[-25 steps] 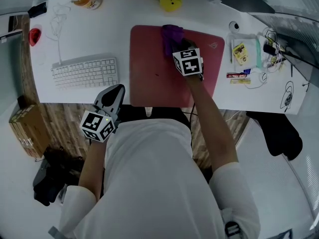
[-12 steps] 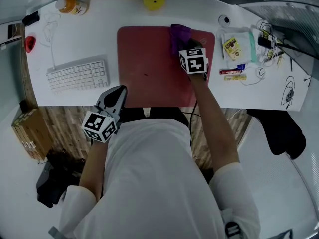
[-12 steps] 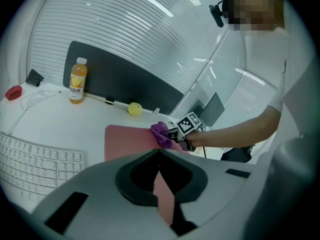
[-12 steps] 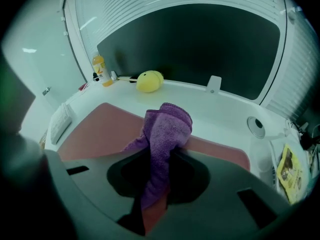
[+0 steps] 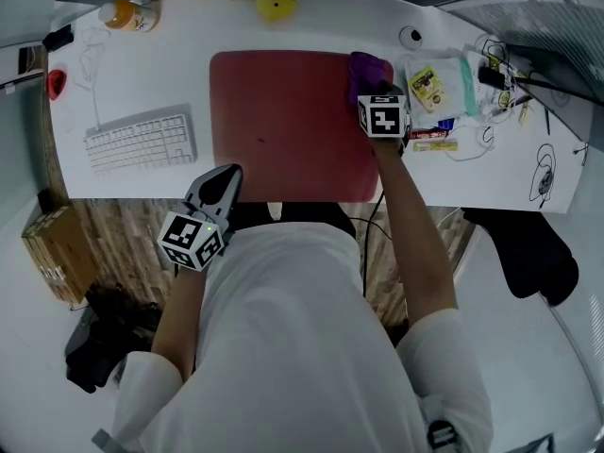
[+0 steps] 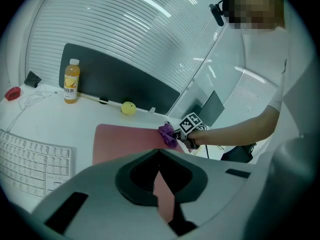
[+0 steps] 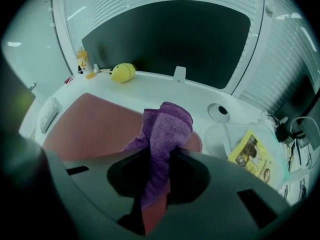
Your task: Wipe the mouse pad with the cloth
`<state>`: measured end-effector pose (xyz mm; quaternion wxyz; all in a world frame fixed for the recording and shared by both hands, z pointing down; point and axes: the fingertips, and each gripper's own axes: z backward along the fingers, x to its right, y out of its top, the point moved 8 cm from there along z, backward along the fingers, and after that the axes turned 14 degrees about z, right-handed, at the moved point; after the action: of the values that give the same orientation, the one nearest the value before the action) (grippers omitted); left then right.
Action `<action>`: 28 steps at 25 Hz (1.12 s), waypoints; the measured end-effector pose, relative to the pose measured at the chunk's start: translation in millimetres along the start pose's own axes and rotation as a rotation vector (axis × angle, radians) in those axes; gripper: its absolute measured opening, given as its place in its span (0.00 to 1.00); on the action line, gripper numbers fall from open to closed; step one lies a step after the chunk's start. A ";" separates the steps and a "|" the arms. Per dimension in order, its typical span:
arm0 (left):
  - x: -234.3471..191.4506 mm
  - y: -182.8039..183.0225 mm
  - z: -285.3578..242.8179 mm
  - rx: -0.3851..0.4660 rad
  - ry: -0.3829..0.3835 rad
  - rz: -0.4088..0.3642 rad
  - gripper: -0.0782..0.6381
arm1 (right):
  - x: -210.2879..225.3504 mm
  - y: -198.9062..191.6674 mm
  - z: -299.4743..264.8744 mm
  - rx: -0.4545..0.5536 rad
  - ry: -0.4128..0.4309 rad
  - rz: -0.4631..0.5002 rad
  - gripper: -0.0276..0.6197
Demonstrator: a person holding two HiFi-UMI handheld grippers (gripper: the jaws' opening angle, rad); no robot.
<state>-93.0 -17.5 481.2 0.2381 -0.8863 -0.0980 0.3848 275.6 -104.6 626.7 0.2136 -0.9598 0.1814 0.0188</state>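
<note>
Sliding toward 3 o'clock along the far edge, the right tool (image 5: 371, 91) and the purple cloth (image 5: 366, 68) have gone from near the middle of the mouse pad (image 5: 283, 121) to its far right corner. The left tool (image 5: 223, 179) has kept its place at the near edge of the counter (image 5: 179, 64).

From the head view, the pad is a dull red rectangle with rounded corners, lying flat on the smooth white counter. The cloth is a soft bunched lump at the pad's 1 o'clock corner, just ahead of the right tool's marker cube. At 3 o'clock, just beside the pad, a yellow packet (image 5: 427, 85) and loose cables crowd the counter. At 9 o'clock a white keyboard (image 5: 142, 142) lies near, with a bare strip between it and the pad. A round yellow toy (image 5: 275, 0) sits at 12 o'clock, apart from the pad. The pad's left and middle lie bare.

In the left gripper view, the grey jaws stand together with nothing between them, pointing across the pad. A bottle (image 6: 71, 81) of orange drink stands at 10 o'clock before a dark panel.

In the right gripper view, the jaws are clamped on the cloth. Its nubbly, towel-like weave rises from between them as a folded strip, and its end rests on the pad's corner. White counter lies beyond at 12 o'clock.
</note>
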 end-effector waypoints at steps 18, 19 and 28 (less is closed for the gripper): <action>37.0 -18.7 19.4 0.109 0.076 -0.020 0.13 | 26.4 -56.0 50.8 0.007 -0.042 -0.058 0.18; 36.9 -20.3 23.1 0.118 0.087 -0.017 0.13 | 25.2 -56.1 55.9 0.027 -0.041 -0.059 0.18; 33.8 -34.5 54.2 0.182 0.153 0.000 0.13 | 7.8 -58.7 96.1 0.215 0.025 -0.133 0.18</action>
<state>-109.1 43.3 444.8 0.3243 -0.8879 -0.0443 0.3232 307.8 -17.8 562.3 0.3135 -0.9414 0.1211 -0.0268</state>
